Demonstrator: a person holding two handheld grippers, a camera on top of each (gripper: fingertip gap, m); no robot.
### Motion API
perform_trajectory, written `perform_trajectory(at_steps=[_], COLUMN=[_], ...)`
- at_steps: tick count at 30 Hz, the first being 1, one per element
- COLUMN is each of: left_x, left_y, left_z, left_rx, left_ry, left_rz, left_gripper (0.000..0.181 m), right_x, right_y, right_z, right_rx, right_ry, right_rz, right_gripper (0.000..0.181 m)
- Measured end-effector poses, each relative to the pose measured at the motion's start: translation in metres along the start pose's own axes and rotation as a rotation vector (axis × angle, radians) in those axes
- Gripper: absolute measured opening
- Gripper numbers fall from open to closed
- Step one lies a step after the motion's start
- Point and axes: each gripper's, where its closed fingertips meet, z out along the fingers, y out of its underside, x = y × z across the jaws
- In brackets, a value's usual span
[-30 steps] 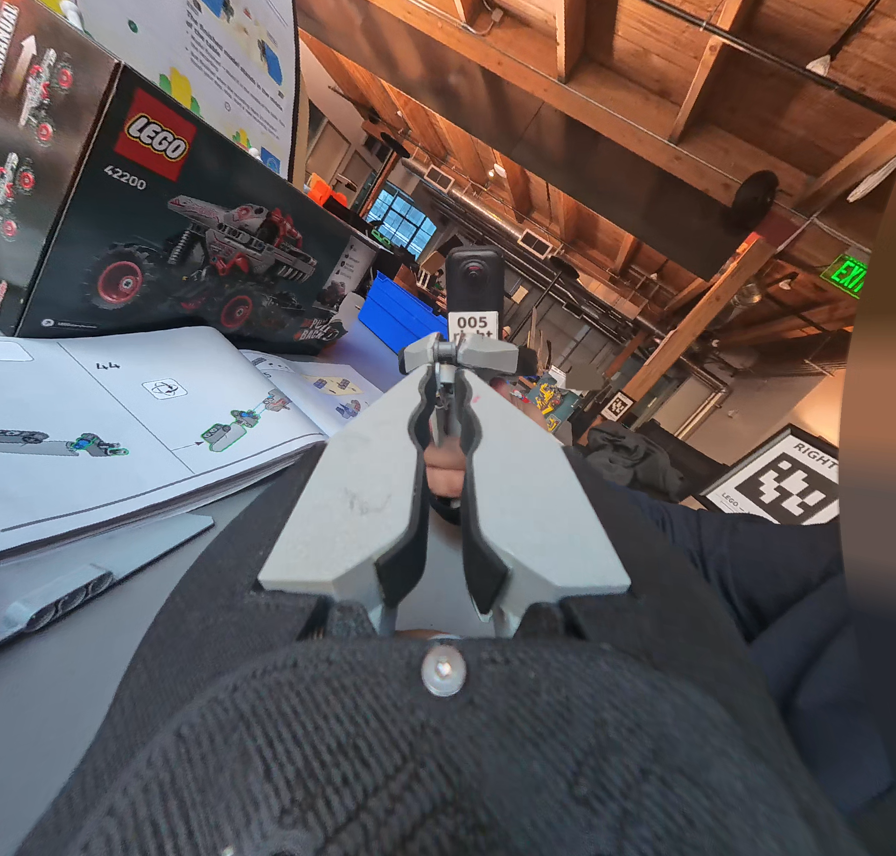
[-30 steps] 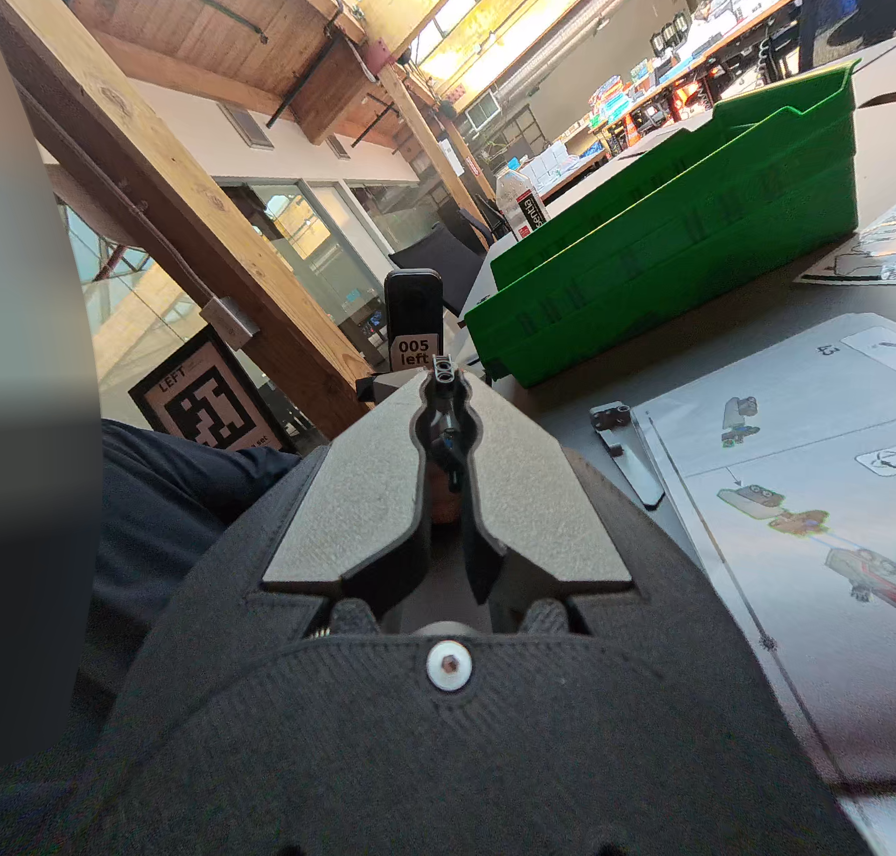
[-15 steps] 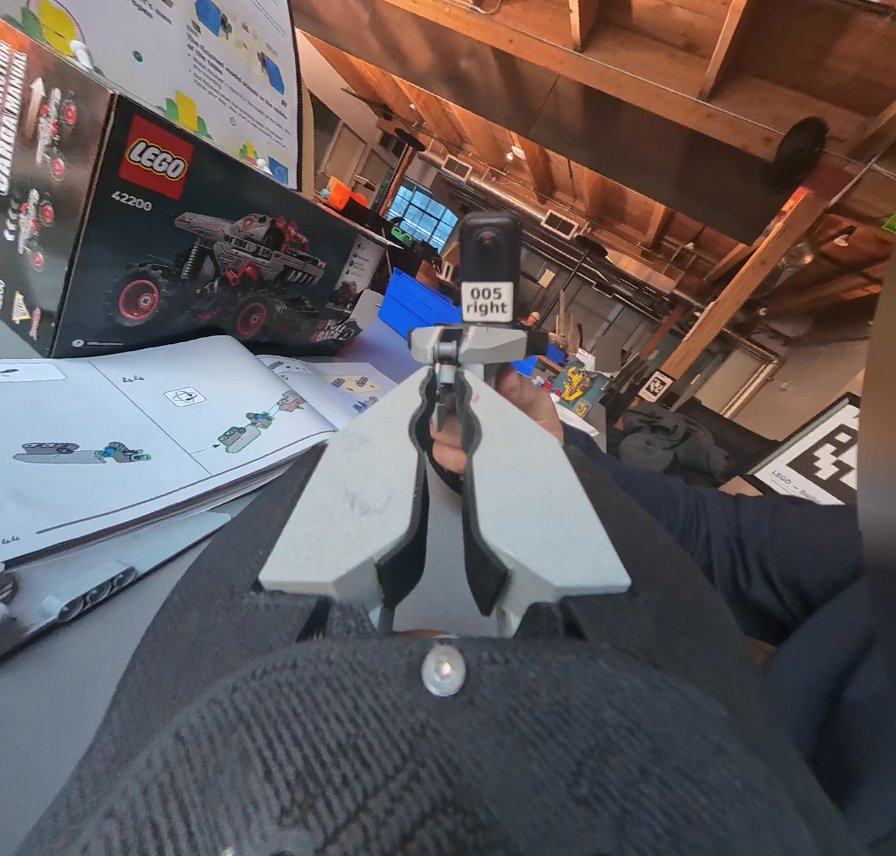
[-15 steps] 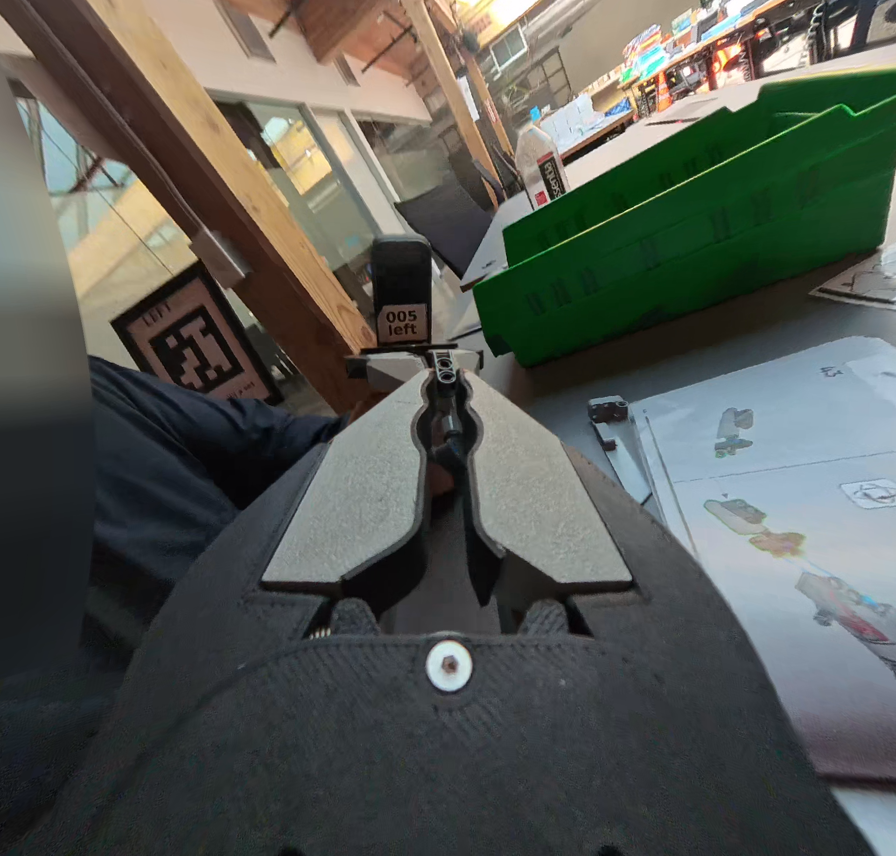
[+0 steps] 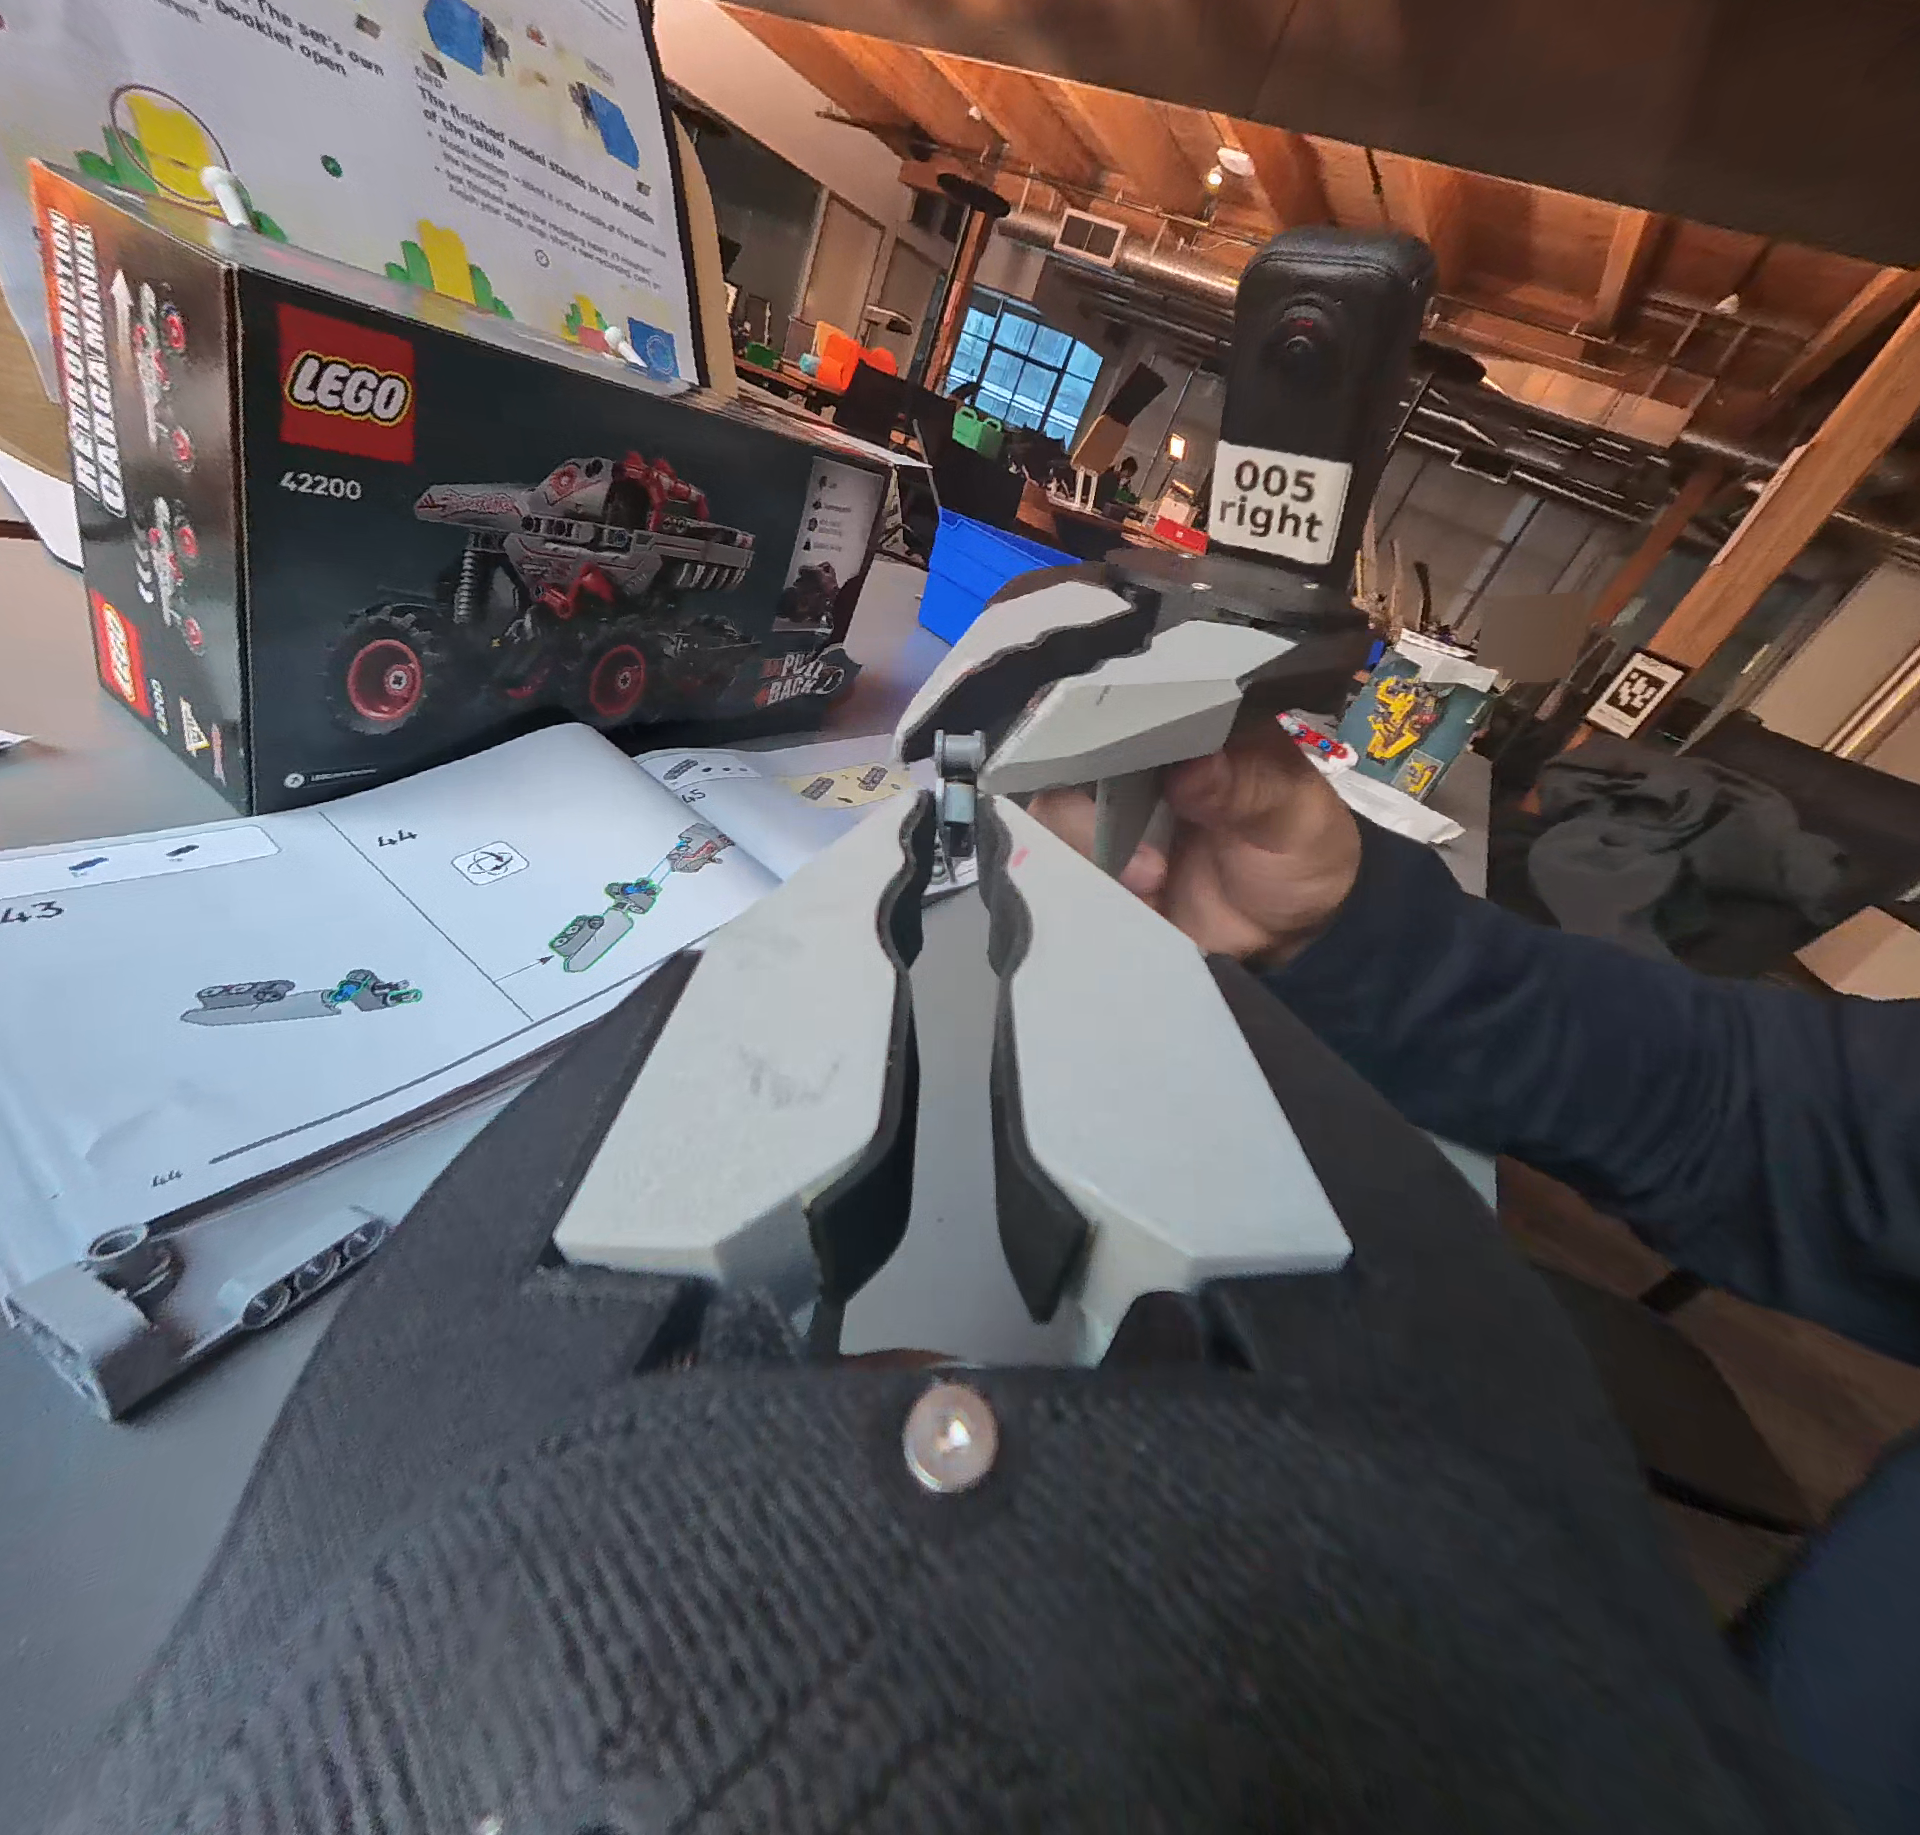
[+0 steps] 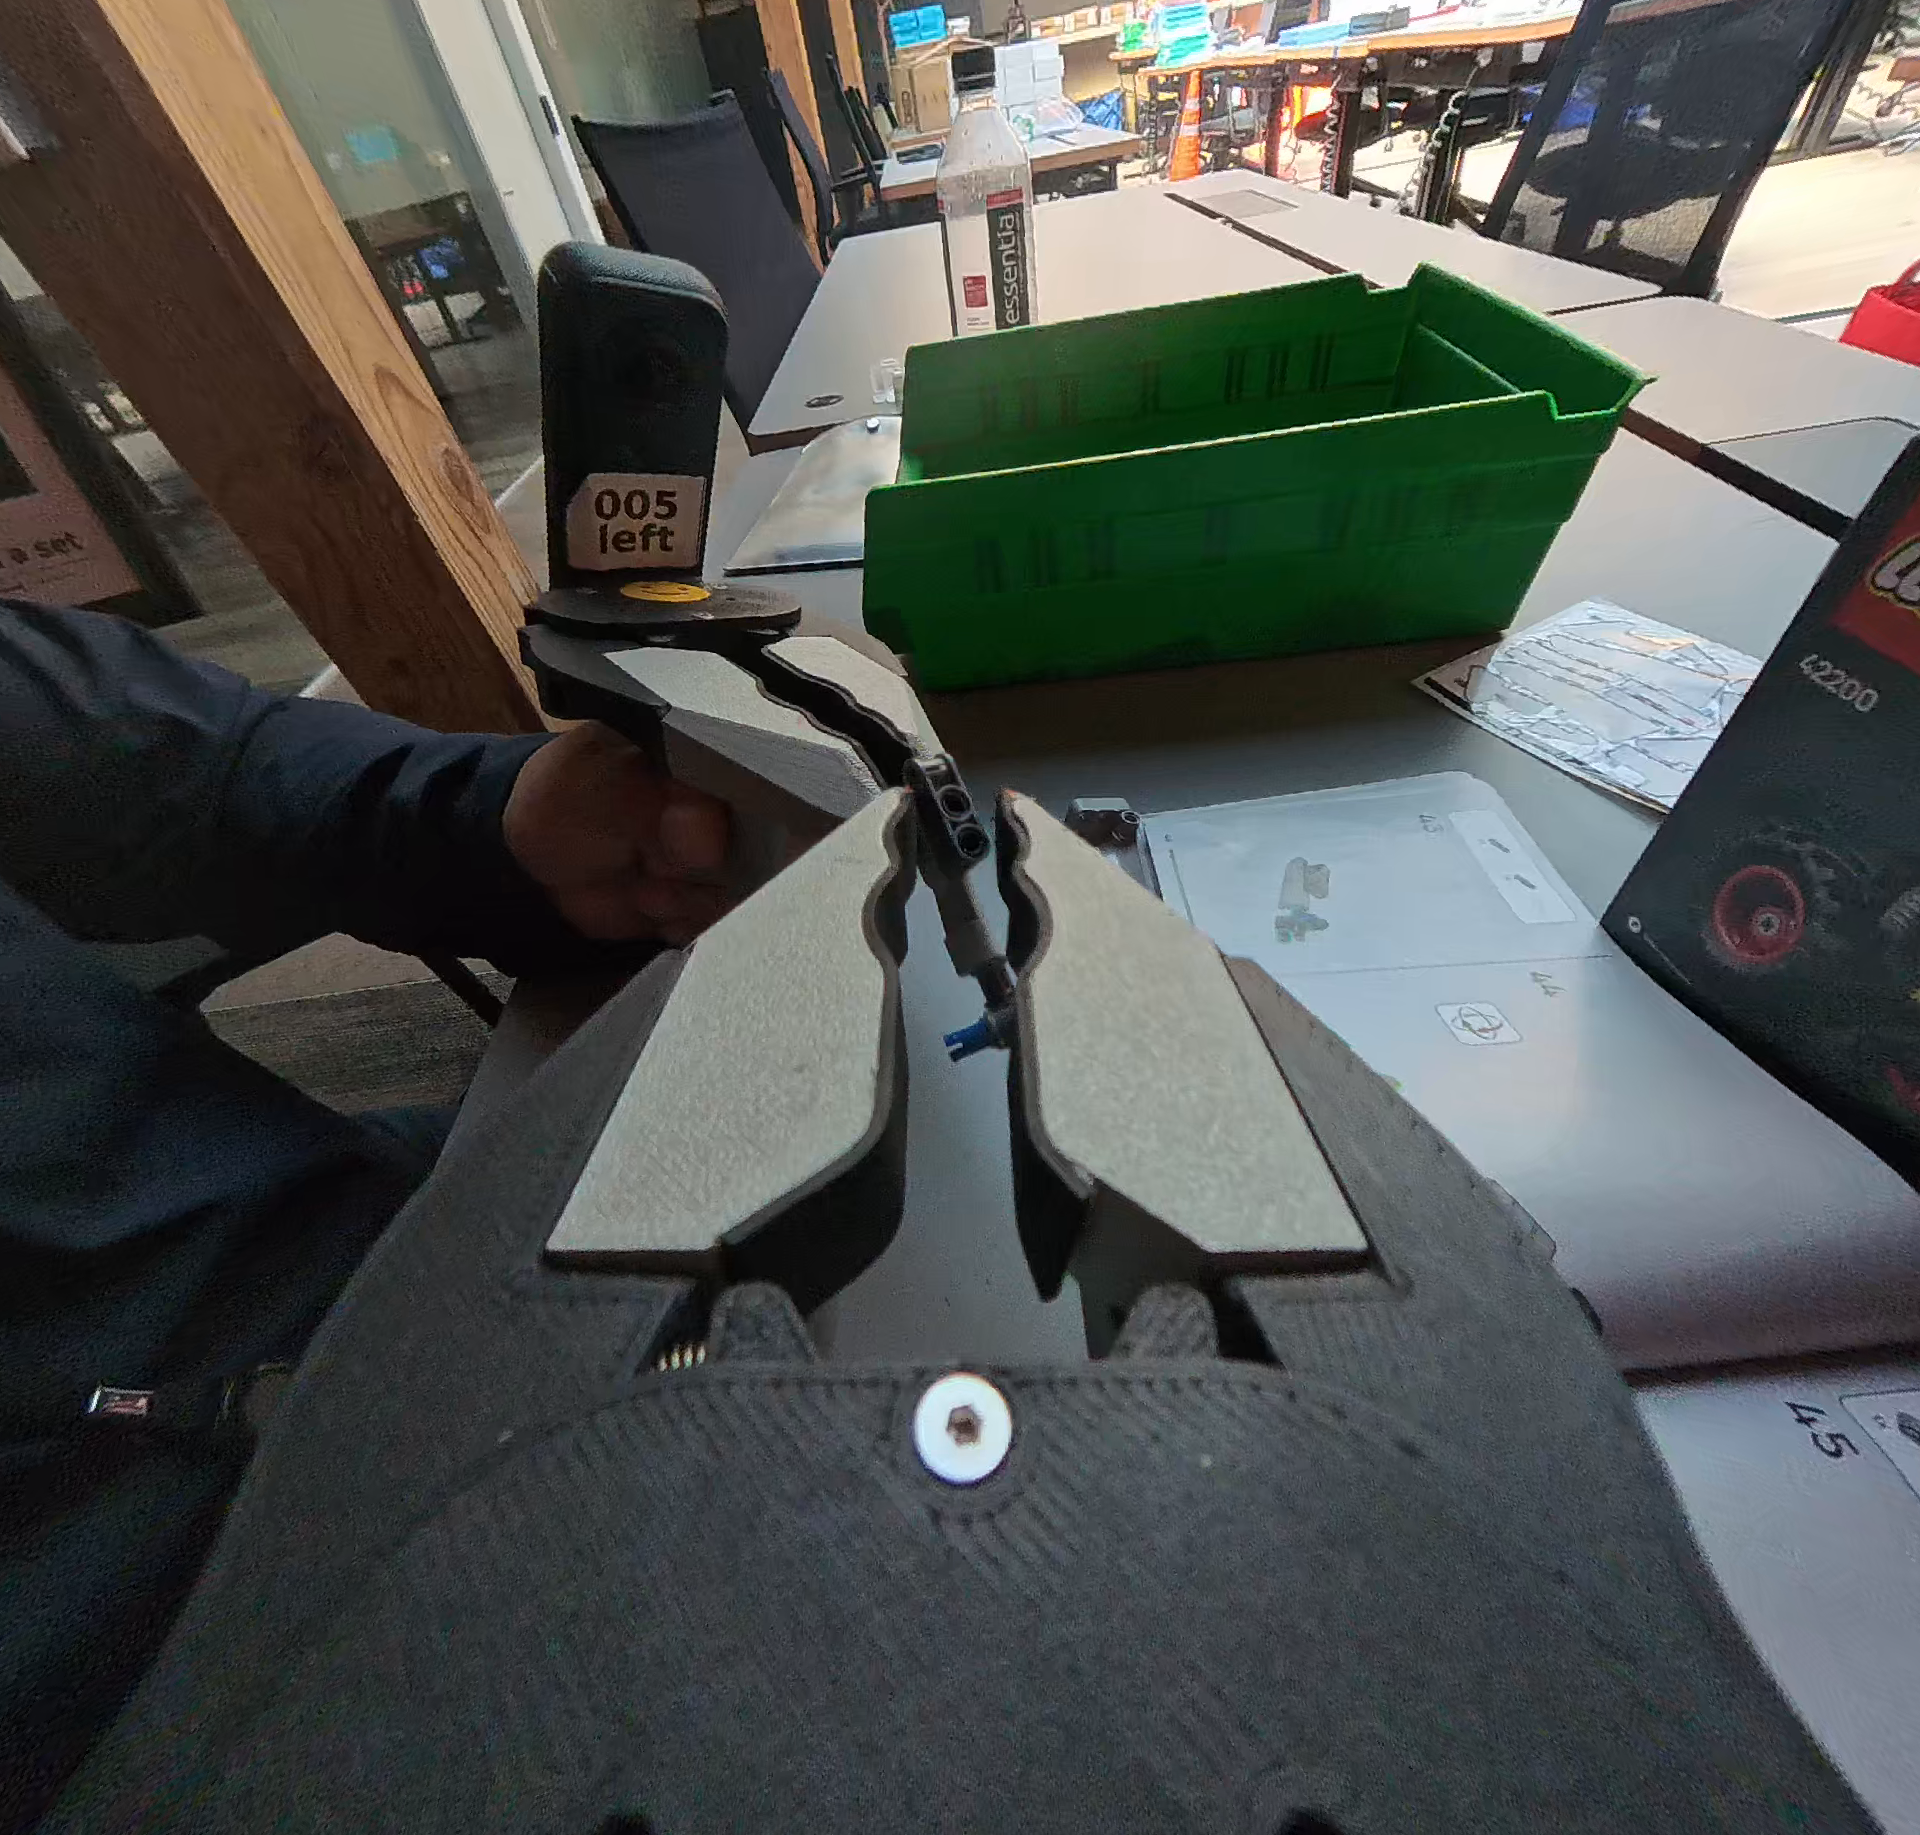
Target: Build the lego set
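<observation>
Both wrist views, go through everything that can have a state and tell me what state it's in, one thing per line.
Left tool: shut on the small grey piece.
Right tool: shut on the same piece, from the other end.
Instruction booklet: lying open.
Green bin: upright, open top; contents hidden.
Set box: standing on the table.
Water bottle: upright, capped.

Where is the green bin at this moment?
The green bin shows only in the right wrist view, upper right on the grey table, behind the open instruction booklet, with a water bottle standing beyond its left end.
</observation>
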Motion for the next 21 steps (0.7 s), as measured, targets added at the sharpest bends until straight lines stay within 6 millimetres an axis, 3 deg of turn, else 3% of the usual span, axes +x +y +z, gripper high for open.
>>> perform_trajectory(at_steps=[5, 13, 21], left_x=[0.001, 0.004, 0.004], left_y=[0.005, 0.002, 0.003], left_z=[0.004, 0.003, 0.0], left_rx=[-0.032, -0.019, -0.041], left_ry=[-0.043, -0.052, -0.029], left_rz=[0.068, 0.144, 0.176], left_gripper=[0.004, 0.005, 0.0], right_x=[0.001, -0.003, 0.003], right_y=[0.002, -0.001, -0.001], right_z=[0.001, -0.001, -0.01], right_rx=[0.013, 0.008, 0.042], right_ry=[-0.023, 0.005, -0.065], right_rz=[0.049, -0.068, 0.064], right_gripper=[0.021, 0.008, 0.007])
